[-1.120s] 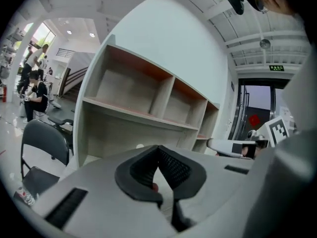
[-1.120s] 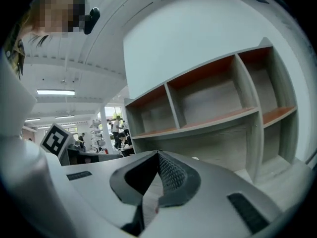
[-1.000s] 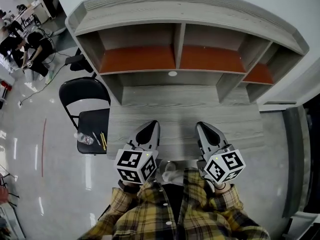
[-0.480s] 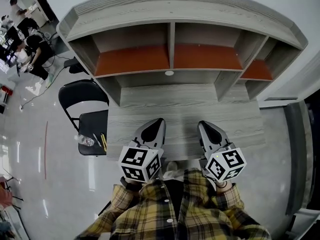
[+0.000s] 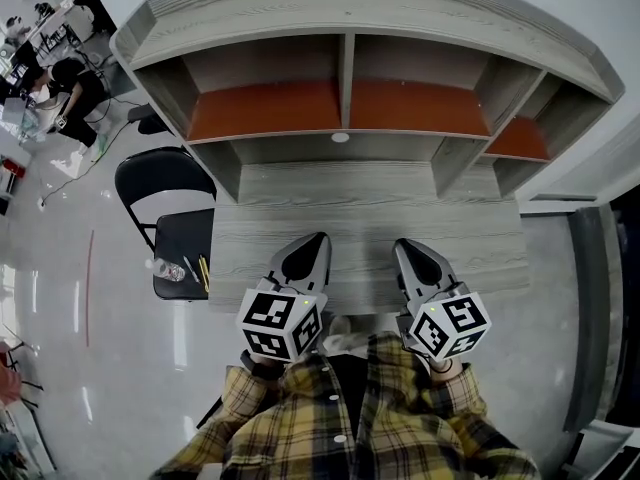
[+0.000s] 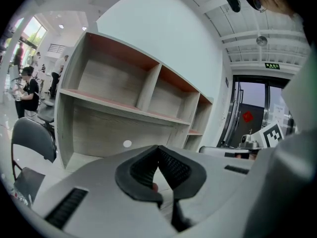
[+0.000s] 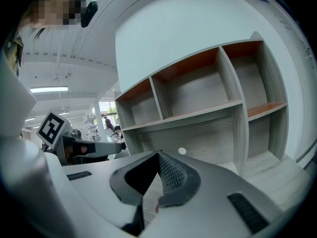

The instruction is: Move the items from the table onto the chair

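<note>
A black folding chair (image 5: 180, 243) stands left of the grey wooden table (image 5: 370, 218). On its seat lie a clear plastic bottle (image 5: 166, 268) and a few thin pen-like sticks (image 5: 200, 271). My left gripper (image 5: 318, 238) and right gripper (image 5: 402, 244) hover side by side over the table's near edge, both shut with nothing between the jaws. In the left gripper view the gripper (image 6: 158, 148) points at the shelf unit, with the chair (image 6: 32, 143) at the left. The right gripper (image 7: 158, 155) also faces the shelves.
A grey hutch with orange-lined shelves (image 5: 345, 103) rises at the back of the table. People sit and crouch on the shiny floor at the far left (image 5: 60, 83). A doorway with a red sign (image 6: 247, 115) lies to the right. My plaid sleeves fill the bottom.
The head view has shifted slightly, so the hutch and chair sit a little differently in frame. Both grippers stay shut in about the same place over the table's near edge.
</note>
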`<state>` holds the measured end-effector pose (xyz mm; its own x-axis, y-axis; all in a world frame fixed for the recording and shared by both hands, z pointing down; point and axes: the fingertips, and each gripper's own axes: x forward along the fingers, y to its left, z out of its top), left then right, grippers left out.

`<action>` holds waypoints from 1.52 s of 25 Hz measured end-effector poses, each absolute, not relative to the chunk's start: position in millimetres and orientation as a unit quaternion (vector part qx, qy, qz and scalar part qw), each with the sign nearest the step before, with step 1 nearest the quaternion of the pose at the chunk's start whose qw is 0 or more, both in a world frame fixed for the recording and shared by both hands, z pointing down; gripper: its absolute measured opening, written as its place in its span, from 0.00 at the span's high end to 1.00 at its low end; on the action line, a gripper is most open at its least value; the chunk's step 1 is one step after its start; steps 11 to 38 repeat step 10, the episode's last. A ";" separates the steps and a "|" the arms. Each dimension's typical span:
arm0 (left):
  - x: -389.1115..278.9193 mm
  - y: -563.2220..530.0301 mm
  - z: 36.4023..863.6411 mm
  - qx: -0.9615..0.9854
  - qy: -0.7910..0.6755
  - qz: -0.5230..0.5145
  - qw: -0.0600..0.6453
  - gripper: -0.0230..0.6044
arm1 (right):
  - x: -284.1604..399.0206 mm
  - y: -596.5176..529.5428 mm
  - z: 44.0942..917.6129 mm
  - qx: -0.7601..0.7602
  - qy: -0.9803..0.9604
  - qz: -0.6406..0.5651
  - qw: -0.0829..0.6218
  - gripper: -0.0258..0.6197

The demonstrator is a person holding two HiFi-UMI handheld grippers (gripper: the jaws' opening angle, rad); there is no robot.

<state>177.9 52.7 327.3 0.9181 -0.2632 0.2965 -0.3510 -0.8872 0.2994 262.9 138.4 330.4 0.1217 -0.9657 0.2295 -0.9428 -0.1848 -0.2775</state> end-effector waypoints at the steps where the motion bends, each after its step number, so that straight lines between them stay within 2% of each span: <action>1: 178.5 53.1 328.0 0.963 -0.160 0.125 0.176 0.96 | 263.5 138.8 331.3 -0.748 0.638 -0.181 0.031 0.93; 38: 184.2 55.6 332.4 0.963 -0.161 0.130 0.174 0.96 | 267.2 144.4 337.4 -0.746 0.638 -0.187 0.032 0.93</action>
